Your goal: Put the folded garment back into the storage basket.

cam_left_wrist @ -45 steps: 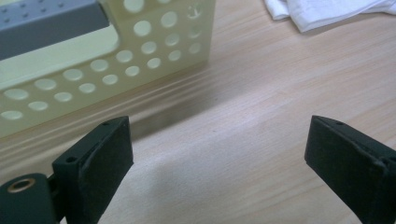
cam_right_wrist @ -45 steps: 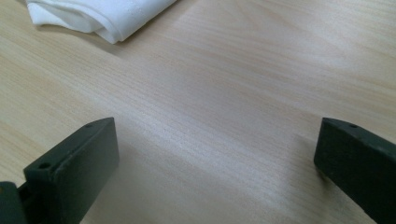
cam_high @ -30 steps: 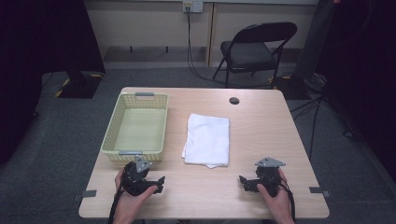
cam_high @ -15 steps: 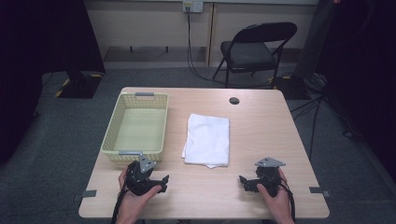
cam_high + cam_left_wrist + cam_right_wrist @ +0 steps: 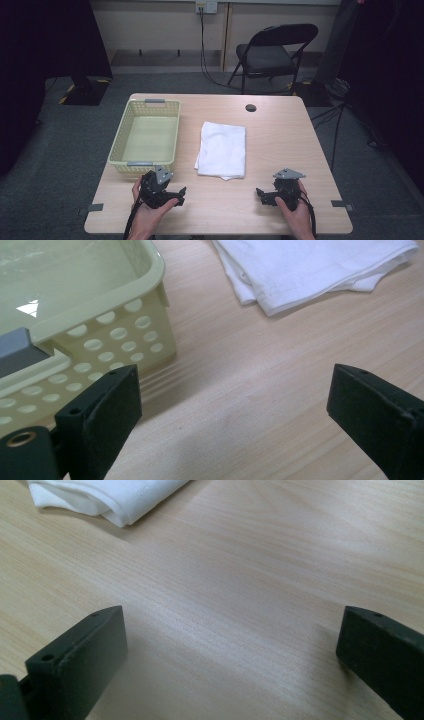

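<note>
- Our left gripper [image 5: 176, 192] rests low on the counter [image 5: 280, 125] near its front edge, jaws spread wide and holding nothing; in the left gripper view bare wood lies between them
- Our right gripper [image 5: 263, 194] sits at the front right, likewise released and empty, jaws wide apart over bare wood
- The folded white towel [image 5: 222, 149] lies flat at the middle of the counter, between and beyond both grippers, touched by neither; its layered near corner [image 5: 270, 302] shows ahead of the left gripper
- The yellow basket [image 5: 120, 152] stands empty just left of the towel, its near wall [image 5: 115, 340] close beside our left jaw
- We judge the towel is meant for the basket, and that nothing has been lifted yet
- Risk: pinching only the top layer at that corner would let the fold fall open as we lift
- Risk: swinging the left gripper forward could knock the basket wall and shove it off its place
- Risk: uneven lifting by both grippers could drag the cloth across the basket rim
</note>
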Demonstrator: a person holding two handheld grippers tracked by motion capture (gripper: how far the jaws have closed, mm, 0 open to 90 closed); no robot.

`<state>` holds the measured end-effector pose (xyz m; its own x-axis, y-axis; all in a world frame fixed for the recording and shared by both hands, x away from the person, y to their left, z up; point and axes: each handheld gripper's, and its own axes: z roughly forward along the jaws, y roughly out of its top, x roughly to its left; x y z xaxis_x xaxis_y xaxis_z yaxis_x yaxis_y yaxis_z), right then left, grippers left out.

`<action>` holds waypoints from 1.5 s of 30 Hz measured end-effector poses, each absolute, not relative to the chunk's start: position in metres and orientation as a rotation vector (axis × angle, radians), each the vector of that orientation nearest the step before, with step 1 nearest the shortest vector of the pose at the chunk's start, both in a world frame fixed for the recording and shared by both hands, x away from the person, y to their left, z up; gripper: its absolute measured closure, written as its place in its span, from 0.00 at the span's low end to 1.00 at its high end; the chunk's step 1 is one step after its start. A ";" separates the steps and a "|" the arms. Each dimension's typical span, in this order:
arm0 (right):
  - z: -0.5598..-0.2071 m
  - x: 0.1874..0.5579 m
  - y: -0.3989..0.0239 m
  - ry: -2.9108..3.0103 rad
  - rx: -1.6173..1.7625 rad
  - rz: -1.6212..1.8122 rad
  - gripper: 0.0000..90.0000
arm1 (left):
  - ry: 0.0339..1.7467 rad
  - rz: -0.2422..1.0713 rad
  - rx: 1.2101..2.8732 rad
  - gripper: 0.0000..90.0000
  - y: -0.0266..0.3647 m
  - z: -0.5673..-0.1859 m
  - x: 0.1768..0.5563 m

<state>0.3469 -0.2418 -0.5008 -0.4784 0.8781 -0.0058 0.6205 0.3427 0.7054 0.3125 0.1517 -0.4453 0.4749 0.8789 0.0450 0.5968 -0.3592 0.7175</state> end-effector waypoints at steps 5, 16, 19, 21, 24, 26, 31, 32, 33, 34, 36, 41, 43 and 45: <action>-0.501 0.347 -0.242 2.227 1.319 0.915 0.00 | 1.199 0.578 2.086 0.07 0.153 -0.438 0.315; -0.501 0.347 -0.242 2.227 1.319 0.915 0.00 | 1.161 0.577 2.040 0.06 0.157 -0.423 0.322; -0.501 0.347 -0.242 2.227 1.319 0.915 0.00 | 1.148 0.577 2.022 0.04 0.152 -0.421 0.323; -0.501 0.347 -0.242 2.227 1.320 0.915 0.00 | 1.137 0.577 2.032 0.04 0.148 -0.421 0.325; -0.501 0.347 -0.242 2.226 1.319 0.915 0.00 | 1.121 0.576 2.055 0.04 0.142 -0.420 0.328; -0.501 0.347 -0.242 2.227 1.319 0.914 0.00 | 1.128 0.577 2.057 0.05 0.139 -0.419 0.330; -0.501 0.347 -0.242 2.227 1.319 0.915 0.00 | 1.115 0.582 2.079 0.06 0.134 -0.413 0.335; -0.501 0.347 -0.242 2.227 1.319 0.915 0.00 | 1.110 0.583 2.079 0.06 0.133 -0.412 0.336; -0.501 0.347 -0.242 2.227 1.319 0.915 0.00 | 1.109 0.584 2.077 0.06 0.132 -0.412 0.336; -0.501 0.347 -0.242 2.227 1.319 0.914 0.00 | 1.111 0.584 2.077 0.06 0.131 -0.411 0.337; -0.501 0.347 -0.242 2.227 1.319 0.914 0.00 | 1.108 0.579 2.080 0.06 0.130 -0.411 0.339; -0.501 0.347 -0.242 2.227 1.319 0.915 0.00 | 1.092 0.560 2.064 0.06 0.124 -0.412 0.341; -0.501 0.347 -0.242 2.227 1.319 0.915 0.00 | 1.087 0.553 2.070 0.06 0.121 -0.413 0.343; -0.501 0.347 -0.242 2.227 1.318 0.915 0.00 | 1.084 0.550 2.071 0.06 0.119 -0.414 0.344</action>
<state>0.3468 -0.2418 -0.5008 -0.4791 0.8777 -0.0058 0.6202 0.3432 0.7054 0.3443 0.1190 -0.4138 0.5547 0.8311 0.0388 0.5223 -0.3841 0.7613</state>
